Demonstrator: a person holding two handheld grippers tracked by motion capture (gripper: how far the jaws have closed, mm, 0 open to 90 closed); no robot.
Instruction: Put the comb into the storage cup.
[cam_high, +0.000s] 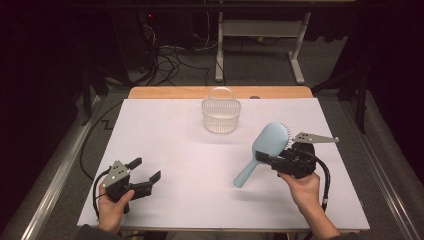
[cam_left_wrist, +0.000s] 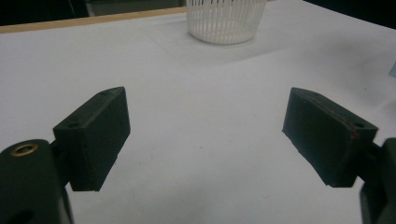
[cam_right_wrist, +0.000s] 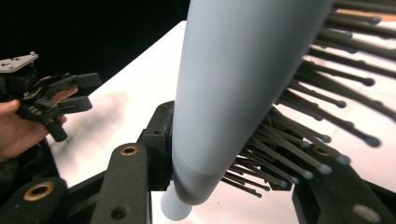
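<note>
White sheet (cam_high: 200, 160) over wooden table (cam_high: 165, 93), dark room, left tool (cam_high: 148, 171) apart, right tool (cam_high: 274, 161) clamped on hairbrush (cam_high: 267, 142).

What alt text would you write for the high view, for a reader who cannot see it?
The right claw grips a light blue hairbrush at the neck and holds it above a white table. The left claw is open and holds nothing at the table's near left. A small white basket stands near the far edge.
</note>
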